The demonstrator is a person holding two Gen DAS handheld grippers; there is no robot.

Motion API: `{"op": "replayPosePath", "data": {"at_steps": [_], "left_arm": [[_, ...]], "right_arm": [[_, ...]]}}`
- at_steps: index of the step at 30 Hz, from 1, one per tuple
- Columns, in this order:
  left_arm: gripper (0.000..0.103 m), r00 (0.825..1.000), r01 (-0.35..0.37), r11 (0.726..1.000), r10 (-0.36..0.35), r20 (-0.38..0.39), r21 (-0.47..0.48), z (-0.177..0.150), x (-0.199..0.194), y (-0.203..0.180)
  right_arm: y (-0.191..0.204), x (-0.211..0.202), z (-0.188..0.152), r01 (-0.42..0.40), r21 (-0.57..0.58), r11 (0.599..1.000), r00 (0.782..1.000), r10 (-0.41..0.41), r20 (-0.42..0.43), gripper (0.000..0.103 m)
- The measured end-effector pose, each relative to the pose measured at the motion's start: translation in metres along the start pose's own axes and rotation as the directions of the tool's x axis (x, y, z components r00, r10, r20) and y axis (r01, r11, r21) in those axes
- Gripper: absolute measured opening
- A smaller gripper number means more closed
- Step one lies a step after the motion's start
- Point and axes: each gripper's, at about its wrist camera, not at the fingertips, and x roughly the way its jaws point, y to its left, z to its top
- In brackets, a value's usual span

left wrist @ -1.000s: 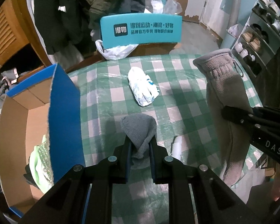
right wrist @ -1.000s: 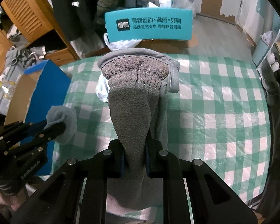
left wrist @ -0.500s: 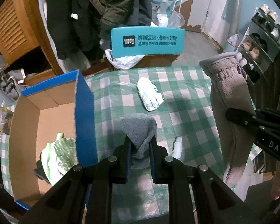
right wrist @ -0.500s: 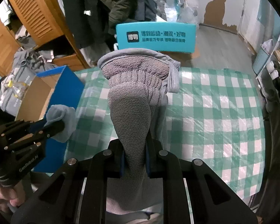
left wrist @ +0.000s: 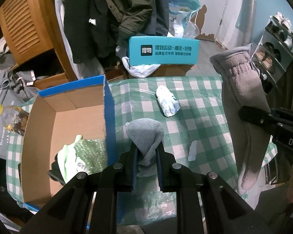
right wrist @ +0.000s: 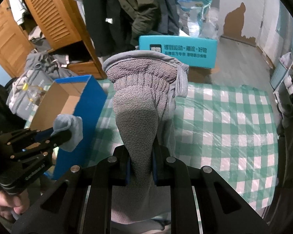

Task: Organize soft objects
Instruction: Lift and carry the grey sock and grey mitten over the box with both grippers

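Cluttered room, dark coats hanging at the back (left wrist: 115, 9), louvred wooden cabinet on the left (left wrist: 27, 25), shoe rack off to the right (left wrist: 273, 44). Round table under a green-and-white checked plastic cloth (left wrist: 203, 120), with an open cardboard box with blue outer walls (left wrist: 109, 117) sitting at its left edge.

Progress-wise, looks partway: already in the box, a pale green knobbly fabric bundle (left wrist: 82, 156) on something dark. Two more pieces up in the air. Left gripper (left wrist: 146, 152) clamped tight on a small grey knitted cloth (left wrist: 146, 134), hanging just right of the box's blue wall, above the table. Right gripper (right wrist: 140, 163) pinched shut on a long grey fleece glove with a ribbed cuff (right wrist: 142, 97), cuff end forward, raised over the middle of the table.

Left to do, probably: drop both into the box, then go back for the white-and-blue crumpled soft bundle (left wrist: 168, 103) lying further out on the cloth. Also a small pale scrap (left wrist: 192, 152) near the left gripper; hard to tell what that is.

In the way: mostly the box's tall blue wall, right between the knitted cloth and the opening. Teal printed cardboard box (left wrist: 164, 51) behind the table, well clear of everything.
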Motion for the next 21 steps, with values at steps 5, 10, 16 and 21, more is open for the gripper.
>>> {"op": "replayPosePath", "data": {"at_steps": [5, 10, 16, 21], "left_arm": [[0.017, 1.000, -0.005, 1.000, 0.005, 0.013, -0.011, -0.002, -0.009, 0.009], [0.017, 1.000, -0.005, 1.000, 0.006, 0.031, -0.017, -0.003, -0.018, 0.014], [0.017, 0.999, -0.009, 0.999, 0.011, 0.044, -0.032, -0.006, -0.026, 0.026], [0.017, 0.999, -0.020, 0.998, 0.023, 0.048, -0.055, -0.010, -0.030, 0.043]], "right_arm": [[0.013, -0.005, 0.004, -0.020, -0.016, 1.000, 1.000, 0.020, 0.011, 0.014], [0.031, -0.006, 0.007, -0.036, -0.039, 0.999, 0.999, 0.036, 0.019, 0.014], [0.052, -0.006, 0.012, -0.055, -0.070, 0.996, 0.998, 0.056, 0.019, 0.014], [0.074, -0.001, 0.017, -0.070, -0.098, 0.993, 0.997, 0.072, 0.011, 0.014]]}}
